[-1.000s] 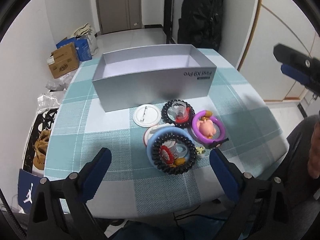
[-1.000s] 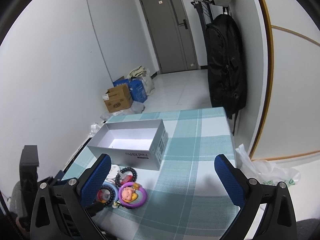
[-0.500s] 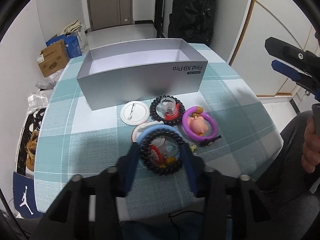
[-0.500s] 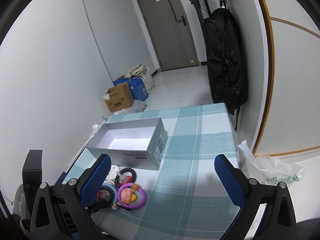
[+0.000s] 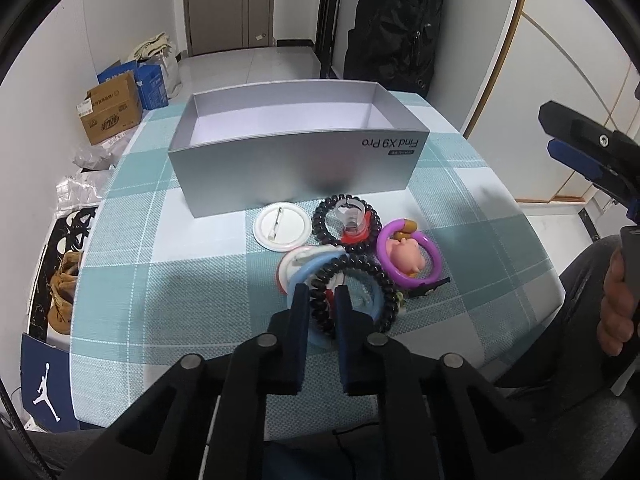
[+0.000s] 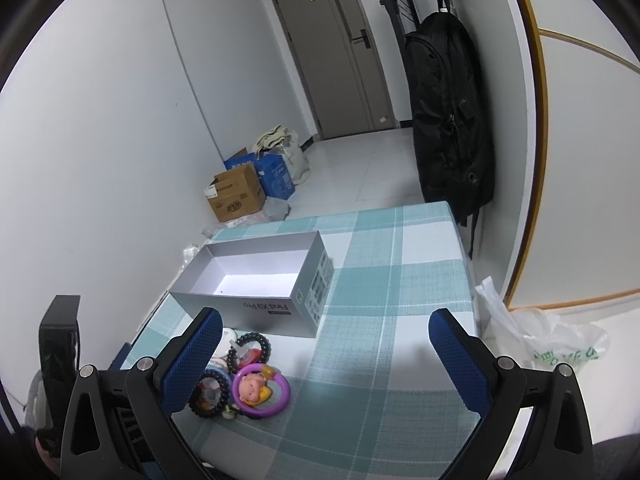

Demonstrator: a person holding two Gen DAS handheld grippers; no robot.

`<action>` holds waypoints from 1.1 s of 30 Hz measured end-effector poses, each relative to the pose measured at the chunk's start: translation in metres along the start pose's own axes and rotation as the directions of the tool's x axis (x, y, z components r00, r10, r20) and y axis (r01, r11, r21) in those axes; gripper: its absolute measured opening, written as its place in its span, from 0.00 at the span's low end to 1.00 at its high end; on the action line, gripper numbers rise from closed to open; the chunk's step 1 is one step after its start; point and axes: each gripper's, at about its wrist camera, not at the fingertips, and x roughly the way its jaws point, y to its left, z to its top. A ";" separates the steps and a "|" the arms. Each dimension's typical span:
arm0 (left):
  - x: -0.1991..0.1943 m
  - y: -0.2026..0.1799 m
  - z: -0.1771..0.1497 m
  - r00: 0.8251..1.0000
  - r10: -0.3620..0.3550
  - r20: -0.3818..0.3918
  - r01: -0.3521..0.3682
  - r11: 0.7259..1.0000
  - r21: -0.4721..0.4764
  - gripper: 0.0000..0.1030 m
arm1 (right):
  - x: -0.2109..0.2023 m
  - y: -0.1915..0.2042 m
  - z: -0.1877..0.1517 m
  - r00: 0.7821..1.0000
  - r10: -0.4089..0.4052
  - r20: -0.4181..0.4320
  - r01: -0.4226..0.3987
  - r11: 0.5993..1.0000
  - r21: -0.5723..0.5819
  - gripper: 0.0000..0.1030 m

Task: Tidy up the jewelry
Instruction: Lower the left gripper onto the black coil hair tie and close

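Left claw (image 5: pixel 323 300) clamping a black beaded bracelet (image 5: pixel 360 276), lying on a pale blue ring (image 5: pixel 308 270) at the near end of a jewelry cluster on the bench (image 5: pixel 180 280). Sitting alongside: purple ring (image 5: pixel 430 254) around a pink figure, second black bracelet (image 5: pixel 326 216), white disc (image 5: pixel 284 228). Standing behind, a grey box (image 5: pixel 296 172), open-topped. Right claw (image 6: pixel 324 364) hovering with jaws spread wide, gripping nothing.

Bench (image 5: pixel 168 300) under teal-and-white checked cloth. On it: open silver box (image 5: pixel 296 176) at the back; in front, white round badge (image 5: pixel 283 227), black beaded bracelet (image 5: pixel 347 224), purple ring with pink pig (image 5: pixel 408 255), overlapping blue ring (image 5: pixel 316 266) and second black beaded bracelet (image 5: pixel 374 276).
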 end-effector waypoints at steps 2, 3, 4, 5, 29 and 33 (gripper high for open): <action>-0.001 0.002 0.001 1.000 -0.009 0.006 0.009 1.000 -0.012 0.06 | -0.001 0.000 0.000 1.000 0.001 0.001 -0.001 1.000 0.001 1.00; -0.001 0.003 0.001 1.000 -0.010 0.008 0.010 1.000 -0.014 0.06 | 0.000 0.000 0.000 1.000 0.000 0.000 0.000 1.000 0.001 1.00; -0.002 0.003 0.002 1.000 -0.017 0.007 0.017 1.000 -0.016 0.06 | 0.000 0.000 0.000 1.000 -0.001 -0.001 0.001 1.000 0.000 1.00; -0.002 0.003 0.002 1.000 -0.014 0.010 0.014 1.000 -0.014 0.06 | 0.000 0.000 0.000 1.000 -0.002 -0.003 0.002 1.000 0.000 1.00; -0.001 0.040 0.033 0.969 -0.238 0.065 0.246 0.946 -0.208 0.05 | 0.039 0.029 -0.025 0.969 0.082 -0.232 -0.104 0.991 -0.086 1.00; 0.011 0.047 0.037 0.957 -0.288 0.039 0.289 0.922 -0.258 0.06 | 0.045 0.036 -0.029 0.964 0.089 -0.252 -0.118 0.988 -0.104 1.00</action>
